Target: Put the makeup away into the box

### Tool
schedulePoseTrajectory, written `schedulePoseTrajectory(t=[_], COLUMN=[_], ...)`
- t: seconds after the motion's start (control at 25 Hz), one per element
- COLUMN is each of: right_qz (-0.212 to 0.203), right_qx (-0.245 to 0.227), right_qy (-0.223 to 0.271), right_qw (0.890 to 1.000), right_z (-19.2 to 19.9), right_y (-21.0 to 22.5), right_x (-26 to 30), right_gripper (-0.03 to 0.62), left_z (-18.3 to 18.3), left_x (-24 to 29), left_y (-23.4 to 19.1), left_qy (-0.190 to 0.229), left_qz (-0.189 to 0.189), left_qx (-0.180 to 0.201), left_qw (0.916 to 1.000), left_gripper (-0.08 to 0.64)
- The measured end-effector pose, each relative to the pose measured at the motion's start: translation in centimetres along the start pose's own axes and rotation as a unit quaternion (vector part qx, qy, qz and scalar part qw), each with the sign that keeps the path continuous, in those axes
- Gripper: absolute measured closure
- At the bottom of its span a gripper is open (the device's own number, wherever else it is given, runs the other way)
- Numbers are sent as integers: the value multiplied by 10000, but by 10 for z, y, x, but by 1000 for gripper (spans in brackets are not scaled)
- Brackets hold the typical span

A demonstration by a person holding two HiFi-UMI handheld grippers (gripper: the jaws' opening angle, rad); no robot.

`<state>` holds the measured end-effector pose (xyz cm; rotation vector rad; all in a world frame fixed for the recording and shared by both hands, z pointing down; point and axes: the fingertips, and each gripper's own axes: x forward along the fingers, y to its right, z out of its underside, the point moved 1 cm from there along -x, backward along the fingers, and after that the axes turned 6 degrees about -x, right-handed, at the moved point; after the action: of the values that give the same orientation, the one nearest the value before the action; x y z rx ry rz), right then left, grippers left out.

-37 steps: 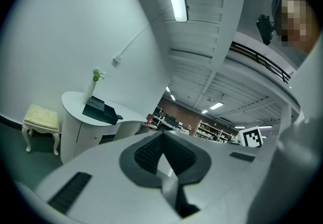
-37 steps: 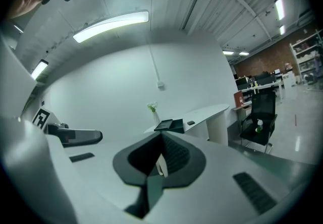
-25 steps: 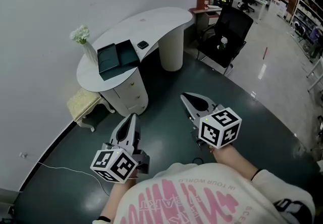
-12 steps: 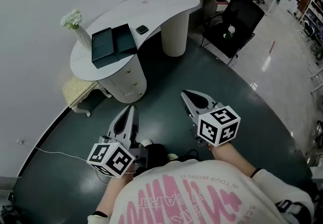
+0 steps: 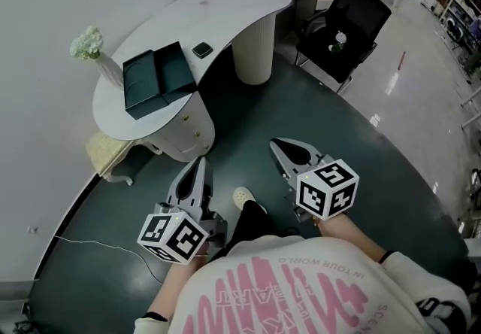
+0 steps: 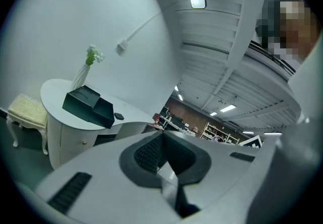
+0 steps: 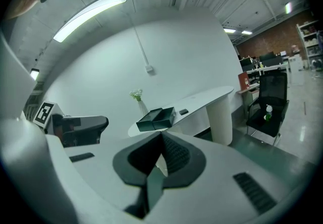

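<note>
Box [image 5: 154, 78] open on table [image 5: 225, 13], vase [image 5: 107, 68] beside

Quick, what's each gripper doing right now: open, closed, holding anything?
Left gripper: closed, holding nothing.
Right gripper: closed, holding nothing.

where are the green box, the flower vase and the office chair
green box [image 5: 140, 83], head view, its left half
flower vase [image 5: 87, 42], head view, the white blossoms
office chair [image 5: 364, 15], head view, the backrest
</note>
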<state>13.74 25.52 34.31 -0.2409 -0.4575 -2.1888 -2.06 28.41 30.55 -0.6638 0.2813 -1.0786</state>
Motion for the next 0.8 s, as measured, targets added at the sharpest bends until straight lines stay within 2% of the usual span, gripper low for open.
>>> schedulePoseTrajectory(t=[0.36,0.52,0.8], right_qz=[154,143,85], right_qx=[94,29,-100], right_qy=[-33,-50,34], right_qw=[9998,9999,9999], right_z=[-50,-73,-107], right_y=[55,69,89], right_x=[76,113,170], right_gripper=[592,592,592], left_z=[-56,-80,-108], left_x=[110,148,192], left_y=[-22,-40,-73], left_qy=[-32,-30,24], left_qz=[426,442,390], left_qx=[-17,93,-5], left_qw=[9991,9990,9992], left_gripper=[557,557,557])
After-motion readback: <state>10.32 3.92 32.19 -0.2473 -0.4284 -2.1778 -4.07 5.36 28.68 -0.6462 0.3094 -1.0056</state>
